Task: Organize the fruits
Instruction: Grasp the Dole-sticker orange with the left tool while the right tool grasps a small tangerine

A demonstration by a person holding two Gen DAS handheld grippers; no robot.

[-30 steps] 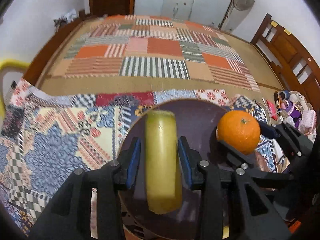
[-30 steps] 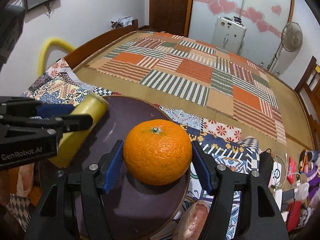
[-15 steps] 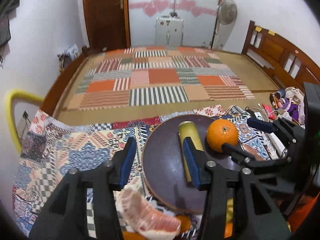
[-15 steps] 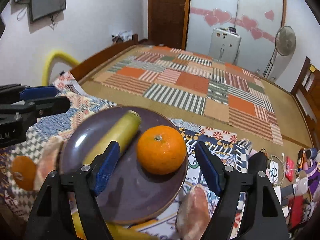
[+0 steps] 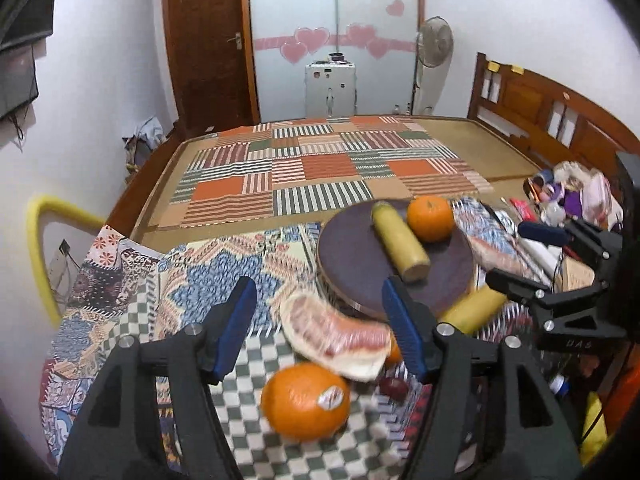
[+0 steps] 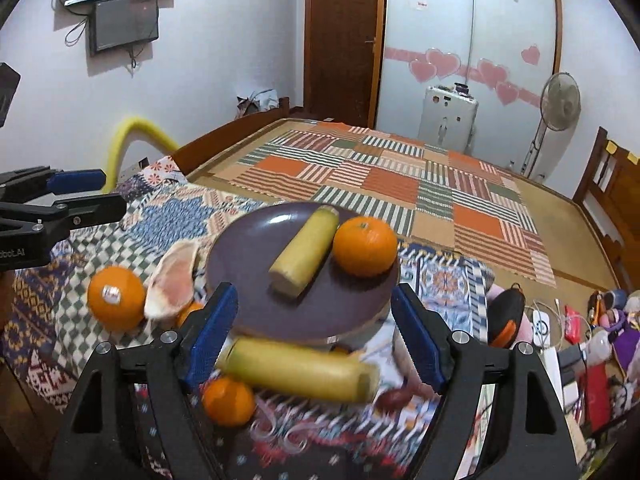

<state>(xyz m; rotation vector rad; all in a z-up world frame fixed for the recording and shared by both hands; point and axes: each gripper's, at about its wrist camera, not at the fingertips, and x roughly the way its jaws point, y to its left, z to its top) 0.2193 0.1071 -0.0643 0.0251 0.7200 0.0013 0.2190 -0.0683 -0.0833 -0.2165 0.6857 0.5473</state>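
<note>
Both are wide open and hold nothing: the left hand-held gripper [image 5: 320, 322] and the right hand-held gripper [image 6: 316, 334]. Near them on the patterned cloth [image 5: 208, 272] lie a stickered orange [image 5: 306, 400], a pomelo slice [image 5: 336, 334] and a yellow stalk [image 6: 298, 368]. Farther, the purple plate [image 6: 248, 256] carries another stalk [image 6: 306, 250] touching an orange [image 6: 365, 246].

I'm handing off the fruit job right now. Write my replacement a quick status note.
Left hand-held gripper: open, empty.
Right hand-held gripper: open, empty.
Done: one yellow cut stalk and one orange lie on the purple plate.
Left on the cloth: stickered orange, pomelo wedge, second yellow stalk, small orange, another pomelo piece, and a small dark red fruit.
</note>
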